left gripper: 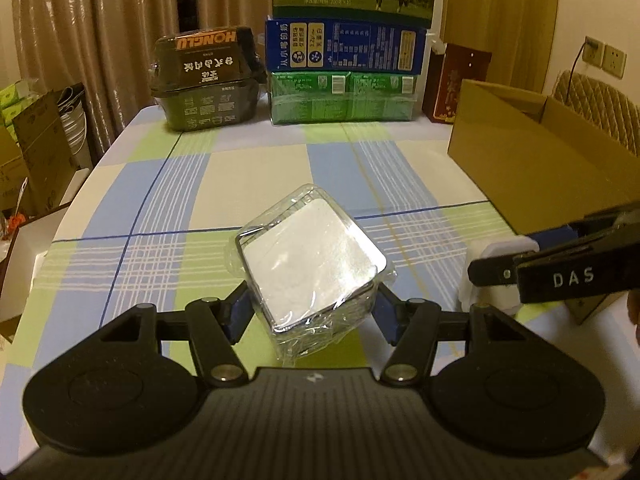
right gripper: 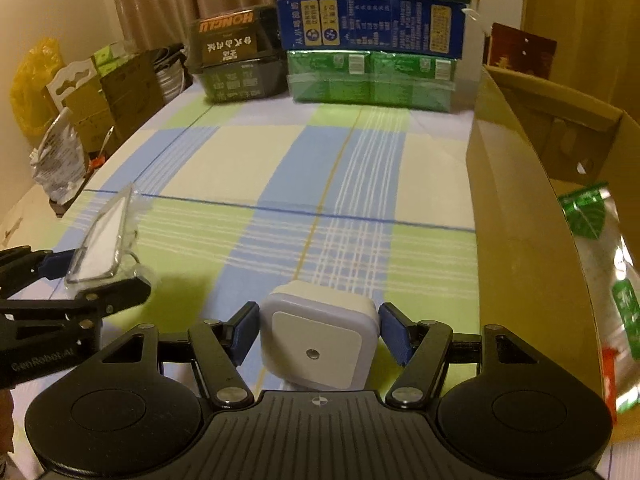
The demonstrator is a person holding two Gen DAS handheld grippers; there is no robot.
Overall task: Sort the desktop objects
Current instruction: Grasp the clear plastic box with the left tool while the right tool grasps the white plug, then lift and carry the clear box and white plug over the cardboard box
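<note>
Plastic-wrapped box between tool pads

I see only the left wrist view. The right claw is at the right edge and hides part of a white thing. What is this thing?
Observer: A square white device with rounded corners and a small round dot in the middle of its face.
Operator: Is the right claw closed on it?
Observer: The right claw has one blue pad close on each side of it. I cannot tell whether they touch it.
Operator: Is anything inside the carton?
Observer: Yes. The carton holds a shiny bag with green print.
</note>
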